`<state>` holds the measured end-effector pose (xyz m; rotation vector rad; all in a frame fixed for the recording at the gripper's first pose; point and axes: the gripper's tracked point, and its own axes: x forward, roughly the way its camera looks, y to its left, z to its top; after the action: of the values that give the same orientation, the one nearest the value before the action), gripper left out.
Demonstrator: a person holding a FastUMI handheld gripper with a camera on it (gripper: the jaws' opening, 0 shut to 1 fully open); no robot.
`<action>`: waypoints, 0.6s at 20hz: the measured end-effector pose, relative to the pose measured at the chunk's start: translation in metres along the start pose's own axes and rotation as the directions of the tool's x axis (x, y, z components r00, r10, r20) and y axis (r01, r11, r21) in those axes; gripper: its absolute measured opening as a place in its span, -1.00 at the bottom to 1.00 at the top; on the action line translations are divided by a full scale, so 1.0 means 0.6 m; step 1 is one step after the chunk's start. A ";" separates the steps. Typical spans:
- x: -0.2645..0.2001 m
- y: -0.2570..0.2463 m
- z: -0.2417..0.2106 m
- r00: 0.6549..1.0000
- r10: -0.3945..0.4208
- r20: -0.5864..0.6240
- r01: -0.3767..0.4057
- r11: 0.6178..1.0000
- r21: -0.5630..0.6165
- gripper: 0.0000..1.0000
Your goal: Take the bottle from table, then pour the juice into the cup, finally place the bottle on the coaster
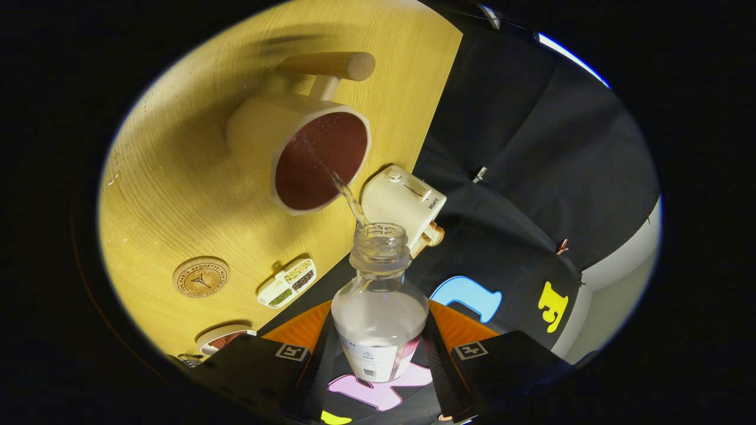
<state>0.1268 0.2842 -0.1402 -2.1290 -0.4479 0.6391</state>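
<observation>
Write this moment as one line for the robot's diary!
phase: pouring | gripper: shut on bottle, tilted | stream: entering cup | coaster: bare, on table

Toaster (pixel 405 202), divided seed tray (pixel 287 283) and small bowl (pixel 224 338) on wooden table (pixel 171 177).

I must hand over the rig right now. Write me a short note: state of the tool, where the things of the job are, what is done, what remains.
Tool: shut on the clear bottle, held tilted, its open mouth toward the cup.
Cup: cream, with a wooden handle, on the wooden table beyond the bottle; a thin stream is falling into it.
Coaster: round, wooden, on the table beside the cup, nothing on it.
Done: bottle taken, pouring under way.
Left: finish pouring, set the bottle upright on the coaster.
</observation>
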 end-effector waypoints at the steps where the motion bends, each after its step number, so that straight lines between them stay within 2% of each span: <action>1: 0.000 0.001 0.000 1.000 0.001 0.000 -0.001 1.000 -0.001 0.47; 12: 0.006 0.004 0.006 1.000 0.012 0.002 -0.012 1.000 -0.015 0.47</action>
<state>0.1281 0.2872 -0.1449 -2.1468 -0.4423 0.6466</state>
